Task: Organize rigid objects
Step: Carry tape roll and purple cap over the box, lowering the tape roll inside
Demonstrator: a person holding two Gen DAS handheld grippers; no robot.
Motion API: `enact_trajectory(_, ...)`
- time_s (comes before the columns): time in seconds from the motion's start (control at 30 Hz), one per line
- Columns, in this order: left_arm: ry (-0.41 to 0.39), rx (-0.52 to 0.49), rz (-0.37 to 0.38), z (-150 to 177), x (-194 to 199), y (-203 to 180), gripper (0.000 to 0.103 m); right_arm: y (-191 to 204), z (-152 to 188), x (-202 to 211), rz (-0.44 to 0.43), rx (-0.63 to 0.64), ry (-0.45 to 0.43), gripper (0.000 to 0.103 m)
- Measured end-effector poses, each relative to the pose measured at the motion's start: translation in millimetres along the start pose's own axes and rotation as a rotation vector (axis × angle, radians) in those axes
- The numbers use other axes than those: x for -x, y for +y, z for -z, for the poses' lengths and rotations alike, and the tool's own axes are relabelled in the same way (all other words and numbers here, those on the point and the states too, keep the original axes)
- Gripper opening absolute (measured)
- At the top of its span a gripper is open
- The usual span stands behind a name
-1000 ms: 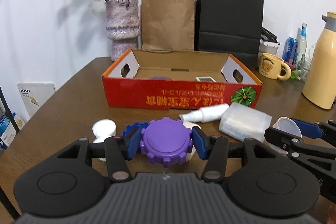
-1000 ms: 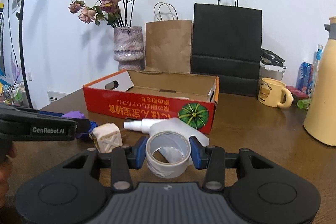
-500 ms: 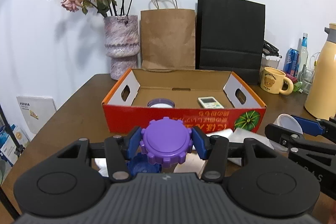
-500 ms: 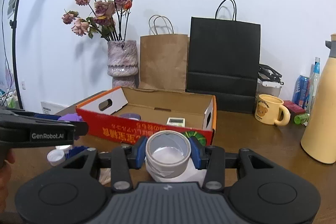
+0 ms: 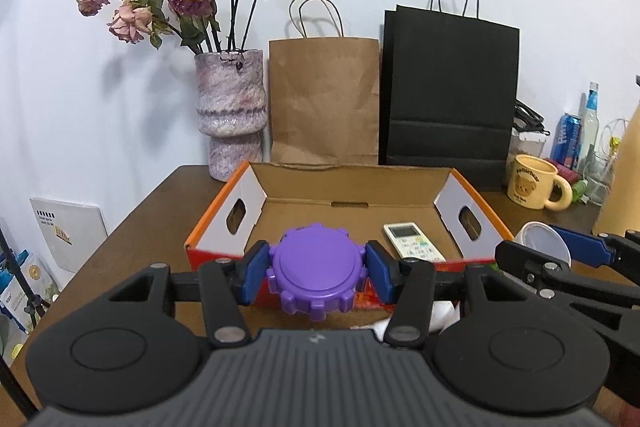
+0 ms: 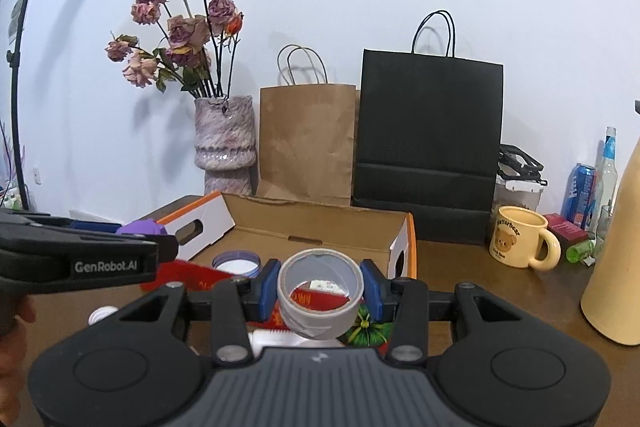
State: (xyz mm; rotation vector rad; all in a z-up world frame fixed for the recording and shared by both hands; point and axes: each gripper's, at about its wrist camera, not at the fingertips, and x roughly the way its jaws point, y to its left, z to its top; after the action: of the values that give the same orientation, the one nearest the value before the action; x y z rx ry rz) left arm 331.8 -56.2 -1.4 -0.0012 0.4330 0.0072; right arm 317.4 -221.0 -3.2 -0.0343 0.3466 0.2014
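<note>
Purple notched plastic disc (image 5: pixel 315 268) clamped between the blue pads of the left gripper (image 5: pixel 316 269), held in the air at the near wall of the open red-and-orange cardboard box (image 5: pixel 452 203). Roll of grey tape (image 6: pixel 321 292) pinched in the right gripper (image 6: pixel 320 291), also above the box's near edge. Inside the box: white remote control (image 5: pixel 412 242), purple-rimmed round lid (image 6: pixel 236 264). Box sits on brown wooden table (image 5: pixel 152 211).

Box (image 5: pixel 468 219) mostly open inside; remote (image 5: pixel 414 241) and, seemingly, a lid (image 6: pixel 236 263) occupy its floor.
</note>
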Motion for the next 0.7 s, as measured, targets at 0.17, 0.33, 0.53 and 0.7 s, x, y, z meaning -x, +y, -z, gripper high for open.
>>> enact_trajectory(0.17,-0.004,0.017,-0.011,-9.5,-14.4,1.3,0.054,-2.2,-6.7,-15.5,0.005,-0.007,-0.007,0.042)
enact_trajectory(0.33,-0.006,0.035,-0.024,-17.5,-27.9,3.9,0.054,-4.3,-11.8,-31.7,0.010,-0.013,-0.011,0.042)
enact_trajectory(0.53,-0.011,0.053,-0.039,-27.0,-45.4,6.5,0.054,-6.3,-19.1,-50.4,0.009,-0.020,-0.016,0.042)
enact_trajectory(0.7,-0.006,0.062,-0.056,-33.0,-60.8,7.9,0.054,-6.8,-24.3,-67.6,0.002,-0.016,-0.009,0.042)
